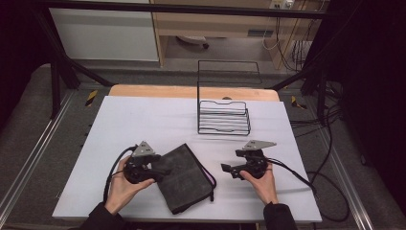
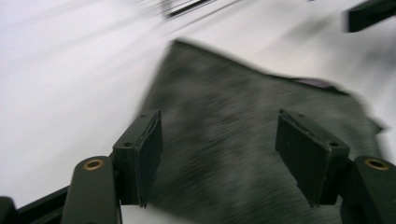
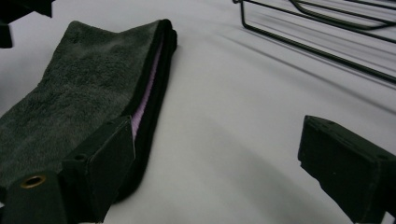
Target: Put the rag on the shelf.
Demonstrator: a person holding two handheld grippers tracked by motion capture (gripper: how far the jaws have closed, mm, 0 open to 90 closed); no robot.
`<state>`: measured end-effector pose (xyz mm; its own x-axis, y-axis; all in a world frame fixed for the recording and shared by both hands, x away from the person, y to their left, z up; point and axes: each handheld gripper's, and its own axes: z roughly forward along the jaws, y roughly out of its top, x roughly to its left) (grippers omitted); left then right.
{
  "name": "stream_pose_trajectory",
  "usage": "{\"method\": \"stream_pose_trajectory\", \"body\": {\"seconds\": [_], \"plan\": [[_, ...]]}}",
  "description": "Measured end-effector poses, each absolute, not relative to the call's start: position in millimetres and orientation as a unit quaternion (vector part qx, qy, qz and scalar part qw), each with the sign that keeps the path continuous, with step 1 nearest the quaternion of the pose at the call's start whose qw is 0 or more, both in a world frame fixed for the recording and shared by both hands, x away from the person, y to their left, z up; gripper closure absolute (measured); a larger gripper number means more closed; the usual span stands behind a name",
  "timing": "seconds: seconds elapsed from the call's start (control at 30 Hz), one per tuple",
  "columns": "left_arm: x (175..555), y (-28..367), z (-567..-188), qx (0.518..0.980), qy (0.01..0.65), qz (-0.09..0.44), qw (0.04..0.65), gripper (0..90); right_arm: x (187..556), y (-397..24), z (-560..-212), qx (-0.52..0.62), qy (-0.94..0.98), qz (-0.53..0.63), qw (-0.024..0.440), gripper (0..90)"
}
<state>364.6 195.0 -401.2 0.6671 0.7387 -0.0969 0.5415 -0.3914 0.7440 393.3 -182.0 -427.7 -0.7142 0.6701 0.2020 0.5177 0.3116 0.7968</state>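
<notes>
Folded dark cloth point(image 1: 184, 178) lies flat — left hand-held gripper point(image 1: 160, 171) and right hand-held gripper point(image 1: 224, 167) both gape, empty.

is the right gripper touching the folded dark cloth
Apart. The high view shows bare white table between the right gripper and the folded dark cloth.

Folded cloth point(image 1: 184, 178) on table point(image 1: 143, 120), before wire rack point(image 1: 223, 117)
</notes>
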Motion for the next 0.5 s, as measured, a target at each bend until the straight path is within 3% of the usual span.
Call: {"method": "stream_pose_trajectory", "body": {"seconds": [0.3,0.5], "plan": [[385.7,224.9,-429.6,0.786,0.469,0.111,0.387,52.7,424.5,-113.1,-427.6,0.343,0.826,0.440,0.078,26.3],[384.3,222.2,-433.6,0.799,0.457,0.100,0.376,76.7,443.4,-73.2,-434.3,0.321,0.839,0.433,0.080,48.1]]}}
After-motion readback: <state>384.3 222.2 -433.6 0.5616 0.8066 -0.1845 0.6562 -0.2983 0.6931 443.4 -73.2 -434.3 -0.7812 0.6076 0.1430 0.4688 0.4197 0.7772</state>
